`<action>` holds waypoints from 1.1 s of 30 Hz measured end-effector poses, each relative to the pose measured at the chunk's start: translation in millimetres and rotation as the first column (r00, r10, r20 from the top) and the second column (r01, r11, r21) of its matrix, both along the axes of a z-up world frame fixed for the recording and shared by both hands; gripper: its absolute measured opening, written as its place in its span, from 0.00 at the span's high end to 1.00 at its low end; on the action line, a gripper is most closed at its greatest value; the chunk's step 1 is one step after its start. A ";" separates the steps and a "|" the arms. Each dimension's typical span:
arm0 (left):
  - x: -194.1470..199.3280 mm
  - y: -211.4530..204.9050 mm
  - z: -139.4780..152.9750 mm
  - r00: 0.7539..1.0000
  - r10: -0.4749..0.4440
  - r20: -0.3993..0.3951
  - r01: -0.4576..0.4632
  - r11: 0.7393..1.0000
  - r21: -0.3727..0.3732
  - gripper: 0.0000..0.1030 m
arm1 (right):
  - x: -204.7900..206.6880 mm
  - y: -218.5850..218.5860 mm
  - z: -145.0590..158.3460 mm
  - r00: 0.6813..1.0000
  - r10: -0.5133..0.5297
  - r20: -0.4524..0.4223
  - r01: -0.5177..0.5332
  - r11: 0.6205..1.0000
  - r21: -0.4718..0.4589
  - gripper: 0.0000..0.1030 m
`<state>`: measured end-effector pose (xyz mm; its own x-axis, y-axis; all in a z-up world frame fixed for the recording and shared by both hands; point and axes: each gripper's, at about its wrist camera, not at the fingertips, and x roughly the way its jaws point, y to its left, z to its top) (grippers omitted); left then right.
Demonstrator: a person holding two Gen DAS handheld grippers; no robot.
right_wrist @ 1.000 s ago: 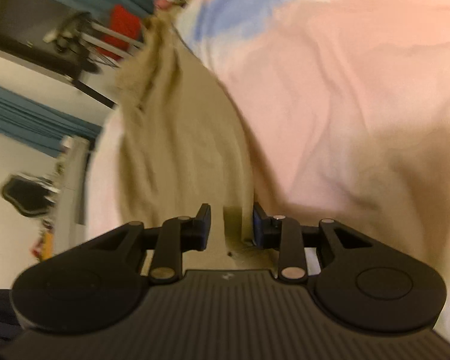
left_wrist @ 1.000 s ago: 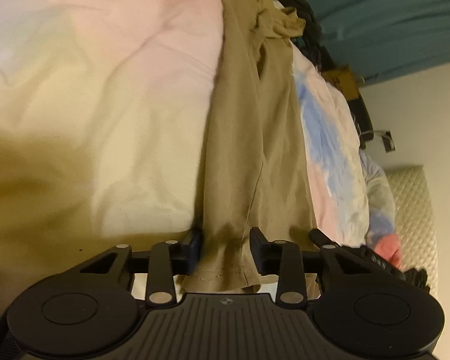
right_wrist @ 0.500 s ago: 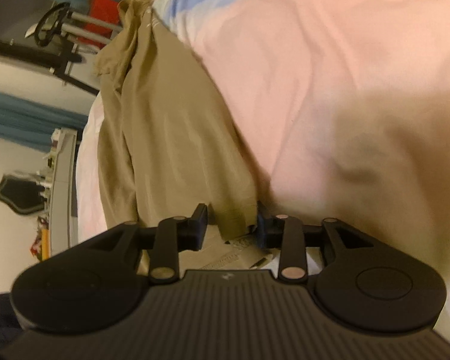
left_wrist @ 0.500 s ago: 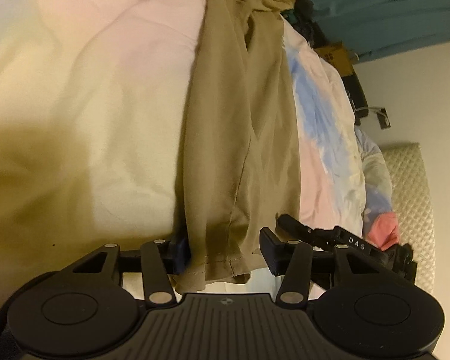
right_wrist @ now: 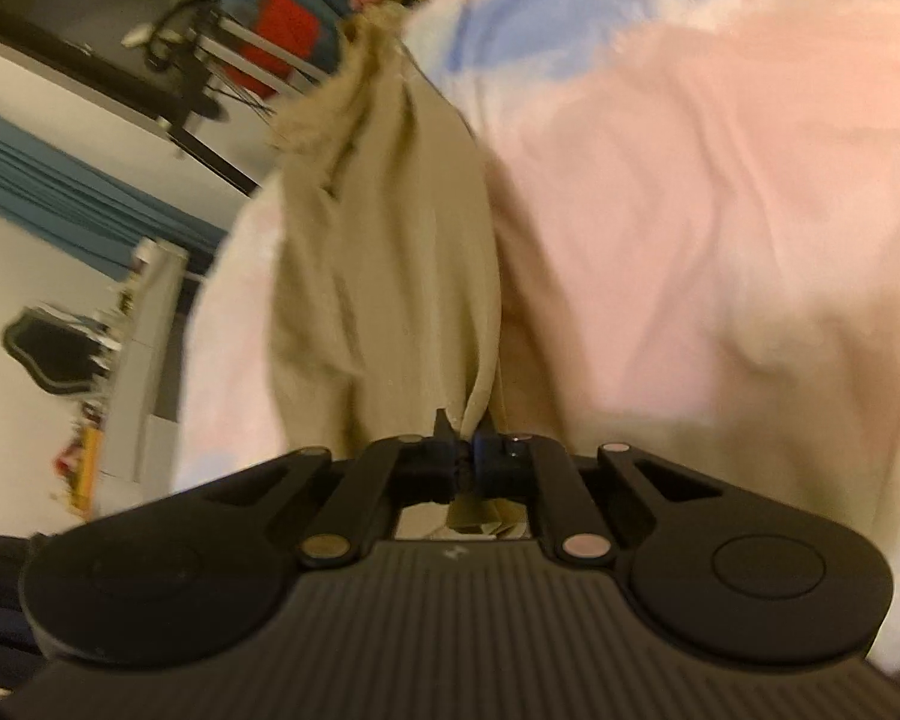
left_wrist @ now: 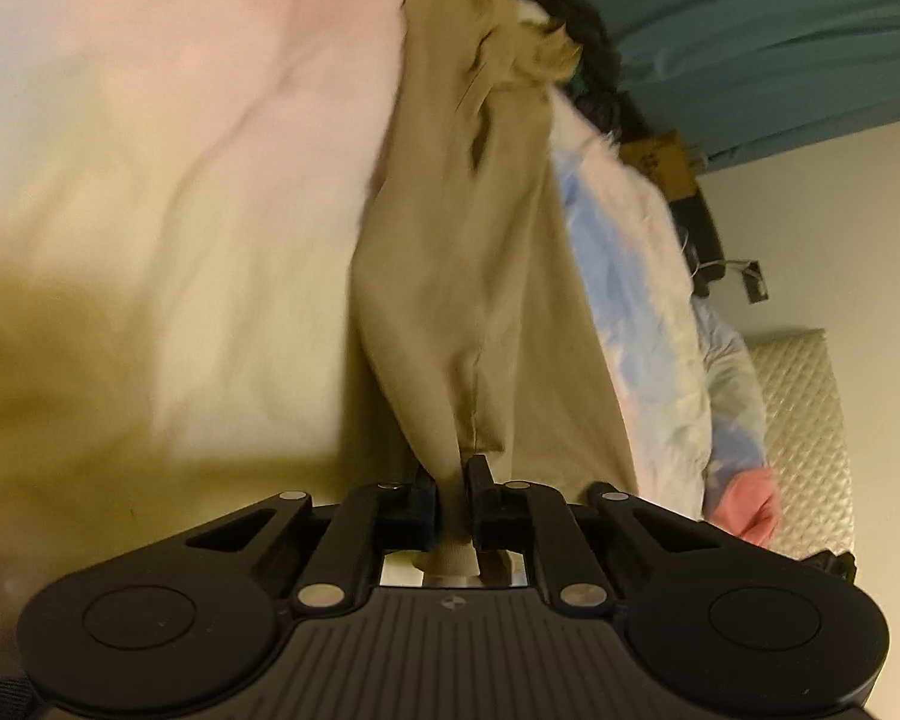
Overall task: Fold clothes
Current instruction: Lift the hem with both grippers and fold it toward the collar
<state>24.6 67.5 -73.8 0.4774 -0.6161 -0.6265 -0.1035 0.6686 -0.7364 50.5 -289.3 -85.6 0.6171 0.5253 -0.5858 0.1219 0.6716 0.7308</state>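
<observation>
Here the left black two-finger gripper (left_wrist: 452, 495) is pinching a bunched fold of the long khaki-tan cotton garment (left_wrist: 474, 264) — its fingers are drawn almost together, with only the thickness of cloth between them, and a small tuft of the fabric is poking out behind the pads toward the camera. From that pinch the garment is running away in a long, narrow band over the soft pastel bedspread, pink and cream with blue patches (left_wrist: 168, 192), and is ending in a crumpled, blurred heap at its far end. A dark pile of clothing (left_wrist: 570, 6) is lying just beyond that heap, near the teal curtain (left_wrist: 762, 42); a quilted cream pillow (left_wrist: 804, 420) is sitting at the bedspread's right edge.

In the right wrist view the right black two-finger gripper (right_wrist: 465, 456) is likewise clamped on the same garment (right_wrist: 384, 276) — fingers nearly meeting, a folded scrap of the tan cloth showing behind them. The fabric is gathering into pleats as it is reaching the pinch, then spreading wider across the bedspread (right_wrist: 690, 210) before narrowing to a ragged, blurred end. Beyond the bed's edge a red object (right_wrist: 282, 30) and a metal-framed stand (right_wrist: 210, 54) are showing against the white wall, too blurred to tell apart further.
</observation>
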 end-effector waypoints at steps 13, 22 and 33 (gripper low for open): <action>-40.7 34.4 109.8 0.977 0.052 0.204 -0.050 0.999 -0.015 0.96 | -37.0 2.1 75.4 0.984 -0.039 0.174 0.018 0.992 0.125 0.93; -114.0 57.8 123.9 0.986 0.028 0.165 -0.031 0.999 0.016 0.96 | -105.4 -3.4 94.4 0.981 0.050 0.187 -0.064 0.995 0.072 0.93; -9.9 54.4 106.5 0.990 0.073 0.120 -0.079 0.996 0.042 0.96 | 3.5 -7.3 74.5 0.995 -0.070 0.076 0.058 0.988 0.143 0.92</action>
